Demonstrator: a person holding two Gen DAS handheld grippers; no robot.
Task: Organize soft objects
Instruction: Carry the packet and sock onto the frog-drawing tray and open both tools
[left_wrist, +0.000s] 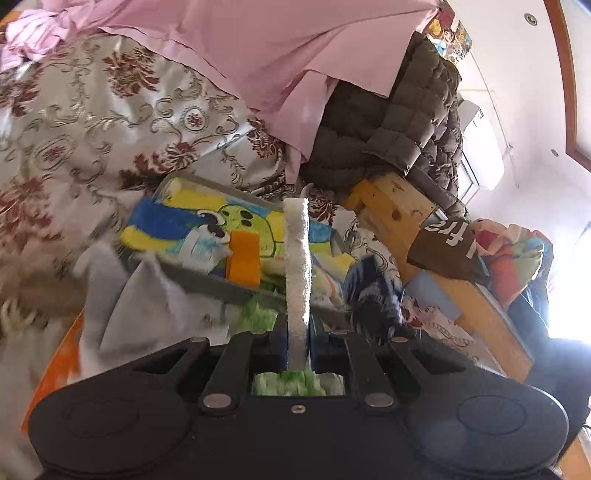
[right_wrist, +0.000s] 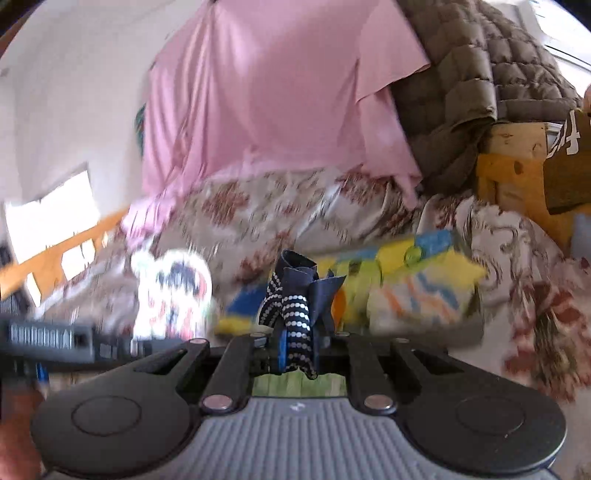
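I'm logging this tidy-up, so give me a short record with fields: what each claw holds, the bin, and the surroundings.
left claw: shut on a white terry cloth, its edge standing upright
right claw: shut on a navy dotted fabric
bin: grey tray holding colourful cartoon-print cloths
surface: floral bedspread
behind: pink sheet, brown quilted jacket, wooden frame
image quality: right wrist view blurred

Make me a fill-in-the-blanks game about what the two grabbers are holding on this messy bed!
1. The left gripper is shut on a fluffy ____ cloth strip.
2. The right gripper pinches a navy fabric piece with white ____.
3. The big smooth sheet draped at the top is ____.

Missing words: white; dots; pink
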